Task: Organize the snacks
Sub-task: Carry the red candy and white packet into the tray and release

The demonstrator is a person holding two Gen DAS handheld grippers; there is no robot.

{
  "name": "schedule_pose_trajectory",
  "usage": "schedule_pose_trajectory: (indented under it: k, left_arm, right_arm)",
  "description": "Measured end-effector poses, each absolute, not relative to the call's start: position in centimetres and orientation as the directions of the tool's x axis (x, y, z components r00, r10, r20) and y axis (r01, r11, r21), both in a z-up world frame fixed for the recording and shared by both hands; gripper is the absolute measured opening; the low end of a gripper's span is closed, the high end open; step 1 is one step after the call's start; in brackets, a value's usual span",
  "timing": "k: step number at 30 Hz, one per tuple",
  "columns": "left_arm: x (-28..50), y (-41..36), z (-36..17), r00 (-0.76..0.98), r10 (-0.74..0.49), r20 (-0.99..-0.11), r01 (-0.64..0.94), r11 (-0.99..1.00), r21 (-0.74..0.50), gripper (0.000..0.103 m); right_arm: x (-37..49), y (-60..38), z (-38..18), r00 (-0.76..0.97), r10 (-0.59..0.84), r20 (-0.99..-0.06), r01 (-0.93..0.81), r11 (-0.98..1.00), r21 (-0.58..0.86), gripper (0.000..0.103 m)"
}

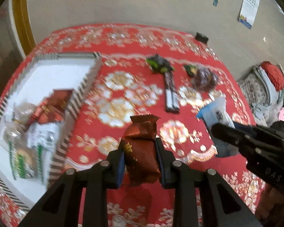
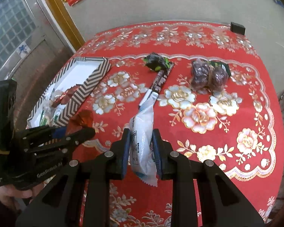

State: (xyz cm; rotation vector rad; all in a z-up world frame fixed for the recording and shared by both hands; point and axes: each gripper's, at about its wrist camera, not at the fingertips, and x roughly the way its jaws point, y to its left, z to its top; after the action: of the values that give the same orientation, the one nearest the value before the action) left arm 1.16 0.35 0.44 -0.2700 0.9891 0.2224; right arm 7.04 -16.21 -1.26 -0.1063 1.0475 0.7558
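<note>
My left hand-held gripper point(image 1: 140, 160) is clamped on a dark red foil snack packet point(image 1: 140, 147), held above the red floral worktop point(image 1: 123, 66). My right hand-held gripper point(image 2: 141, 151) pinches a white plastic snack packet point(image 2: 143, 143). Further left sits the zigzag-striped tray point(image 1: 85, 83) with snacks inside; beyond lie a long black wrapped bar point(image 2: 159, 81) and clear-wrapped dark purple sweets point(image 2: 208, 75).

Snacks inside the striped box point(image 1: 85, 84) are blurred, perhaps biscuit packets.

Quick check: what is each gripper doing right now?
Left gripper: shut on dark red foil snack packet.
Right gripper: shut on white plastic snack packet.
</note>
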Motion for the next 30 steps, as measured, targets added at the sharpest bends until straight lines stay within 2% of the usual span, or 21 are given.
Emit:
schedule_pose_trajectory:
  k: [16,30]
  left_arm:
    - [-0.5,6.8,1.6,0.526,0.118,-0.842,-0.33,0.941,-0.075,0.031]
    - [-2.8,15.8,0.4,0.468,0.171,-0.867,-0.436,0.898,-0.058,0.031]
  right_arm:
    - [5.0,-10.0,-0.1,0.288,0.509,-0.811,-0.623,0.743,0.245,0.022]
    - [2.8,1.5,2.1,0.262,0.546,-0.796,-0.711,0.667,0.224,0.022]
